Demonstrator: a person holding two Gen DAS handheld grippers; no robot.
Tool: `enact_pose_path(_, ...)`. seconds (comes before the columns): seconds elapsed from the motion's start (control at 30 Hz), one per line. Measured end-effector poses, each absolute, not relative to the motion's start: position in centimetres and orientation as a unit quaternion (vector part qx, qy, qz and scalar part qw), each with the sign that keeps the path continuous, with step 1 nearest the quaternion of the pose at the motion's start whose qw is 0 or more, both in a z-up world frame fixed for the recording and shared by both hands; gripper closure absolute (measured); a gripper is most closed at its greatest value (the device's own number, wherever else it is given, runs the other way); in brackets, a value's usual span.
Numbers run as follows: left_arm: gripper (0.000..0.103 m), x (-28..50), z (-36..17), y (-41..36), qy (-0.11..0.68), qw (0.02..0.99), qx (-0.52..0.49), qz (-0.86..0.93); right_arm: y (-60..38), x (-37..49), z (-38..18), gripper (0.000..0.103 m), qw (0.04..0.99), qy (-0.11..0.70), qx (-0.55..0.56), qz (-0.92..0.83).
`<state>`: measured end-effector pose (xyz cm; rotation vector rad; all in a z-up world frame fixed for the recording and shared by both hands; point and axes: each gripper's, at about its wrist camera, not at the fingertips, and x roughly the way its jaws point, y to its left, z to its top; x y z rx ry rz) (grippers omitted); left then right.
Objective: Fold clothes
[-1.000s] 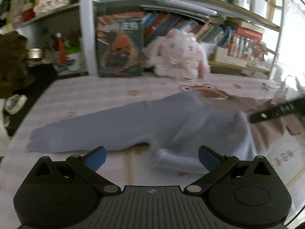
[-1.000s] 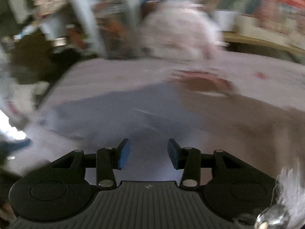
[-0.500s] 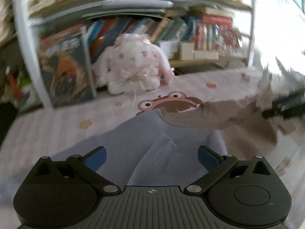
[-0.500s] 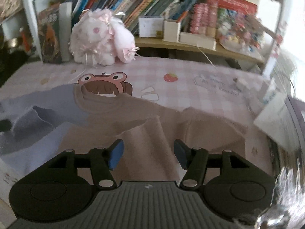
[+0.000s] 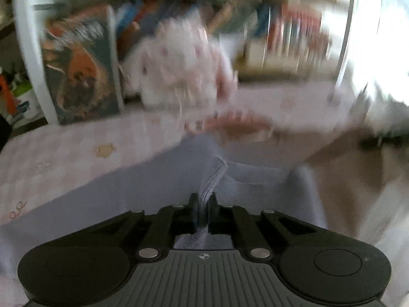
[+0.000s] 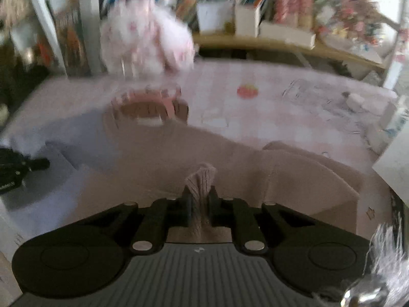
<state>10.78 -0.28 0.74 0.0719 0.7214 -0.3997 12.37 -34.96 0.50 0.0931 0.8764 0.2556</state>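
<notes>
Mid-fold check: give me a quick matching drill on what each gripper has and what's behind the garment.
Things:
1. left gripper
2. right gripper
3. fluffy white and pink plush toy
4. red strawberry print on the tablecloth

States or places:
A. beyond the garment's collar, against the bookshelf
B. pinching ribbed grey-blue fabric
C. to the right of the collar
D. jaws closing on ribbed beige fabric

Pairs: 1-B, 2-D, 3-A, 4-C

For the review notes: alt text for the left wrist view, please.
The left tongs are shut on a ribbed lavender fold of the two-tone garment lying on a pink checked tablecloth. Behind, blurred, sit a white plush toy and bookshelves.
</notes>
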Motion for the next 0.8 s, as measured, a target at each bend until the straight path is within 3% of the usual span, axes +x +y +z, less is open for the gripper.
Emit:
enact_pose_path(0.2,0.098,2.4,5.8,6.0,0.286,0.910,-0.008,-0.299,-38.2,2.7,5.3,0.093,0.913,0.373,0.100,0.134)
enact_pose_path(0.47,0.087,-6.8,0.9,7.1,0.391,0.832,0.089,-0.383,-37.5,-8.3,1.3,0.089,0.867,0.492,0.019,0.076)
enact_pose_path(0.53,0.077,-7.5,0.1,7.5,0.402,0.827,0.117,-0.375,-37.5,-9.6,0.8,0.073,0.861,0.506,0.021,0.051)
enact_pose_path(0.63,0.054,-7.4,0.2,9.0,0.410,0.833,0.110,-0.355,-38.2,-10.8,1.4,0.073,0.869,0.492,0.059,0.023)
enact_pose_path(0.73,0.045,-6.2,1.2,10.9,0.408,0.845,0.058,-0.340,-38.1,-10.1,2.0,0.062,0.880,0.470,0.074,0.011)
enact_pose_path(0.8,0.040,-4.7,2.1,11.6,0.392,0.858,0.013,-0.331,-37.6,-8.8,1.7,0.061,0.882,0.465,0.073,0.007)
